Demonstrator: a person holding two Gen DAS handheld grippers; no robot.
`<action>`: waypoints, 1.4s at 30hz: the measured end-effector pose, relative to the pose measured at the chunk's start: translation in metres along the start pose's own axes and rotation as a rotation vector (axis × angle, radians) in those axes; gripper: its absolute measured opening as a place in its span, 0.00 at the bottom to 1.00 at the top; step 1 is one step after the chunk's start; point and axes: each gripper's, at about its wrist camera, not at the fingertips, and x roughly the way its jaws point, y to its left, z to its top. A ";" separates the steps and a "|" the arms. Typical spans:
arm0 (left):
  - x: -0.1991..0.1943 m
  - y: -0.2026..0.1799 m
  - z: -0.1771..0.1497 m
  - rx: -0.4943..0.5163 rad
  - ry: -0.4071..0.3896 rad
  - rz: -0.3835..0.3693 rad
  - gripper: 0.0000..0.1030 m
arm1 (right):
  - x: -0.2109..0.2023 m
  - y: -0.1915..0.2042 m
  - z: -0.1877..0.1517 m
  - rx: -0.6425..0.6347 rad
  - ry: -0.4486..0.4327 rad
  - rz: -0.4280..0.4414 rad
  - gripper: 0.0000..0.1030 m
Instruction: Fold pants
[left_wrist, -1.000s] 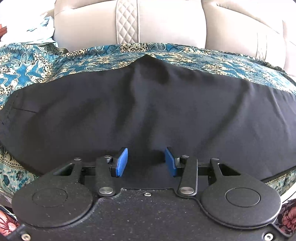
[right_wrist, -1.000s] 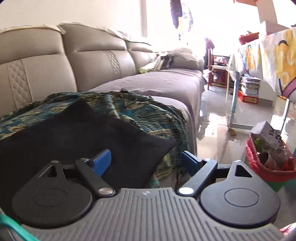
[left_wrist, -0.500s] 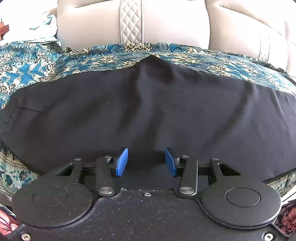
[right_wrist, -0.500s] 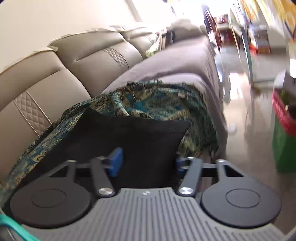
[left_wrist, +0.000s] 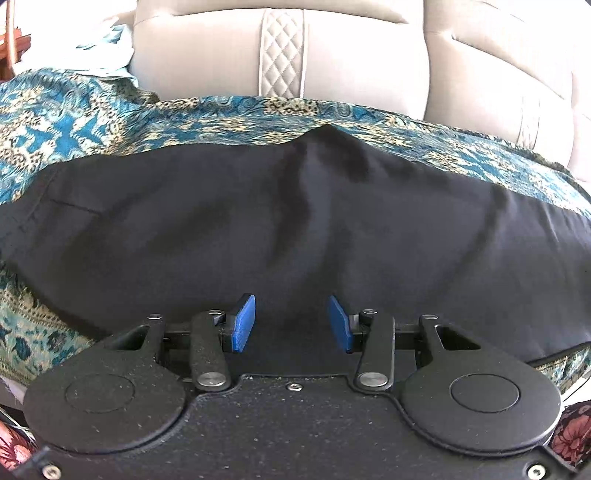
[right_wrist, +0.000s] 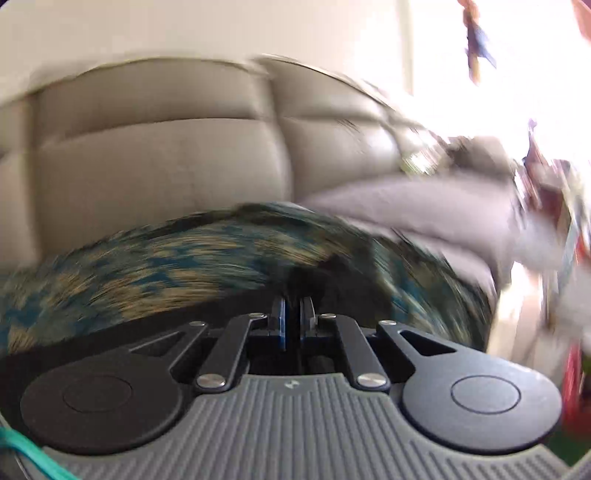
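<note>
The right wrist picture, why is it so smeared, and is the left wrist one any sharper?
Right wrist view: motion blur streaks the sofa and the patterned cloth, and window glare whites out the upper right; only the right gripper, its jaws closing on dark fabric, stays crisp. Left wrist view: sharp and evenly lit, the black pants show soft creases, with fisheye bending at the edges.

Black pants lie spread across a teal patterned cloth on a beige sofa. The left gripper hangs over their near edge, its blue fingers apart with nothing pinched between them.
</note>
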 end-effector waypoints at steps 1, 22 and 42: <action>-0.001 0.004 -0.001 -0.007 -0.004 0.001 0.41 | -0.008 0.022 0.000 -0.073 -0.021 0.052 0.06; -0.003 0.026 -0.012 -0.016 -0.044 -0.018 0.44 | 0.020 0.025 -0.026 -0.254 0.117 -0.037 0.79; -0.004 0.027 -0.011 -0.029 -0.044 -0.004 0.45 | 0.062 -0.015 -0.010 0.073 0.200 0.087 0.08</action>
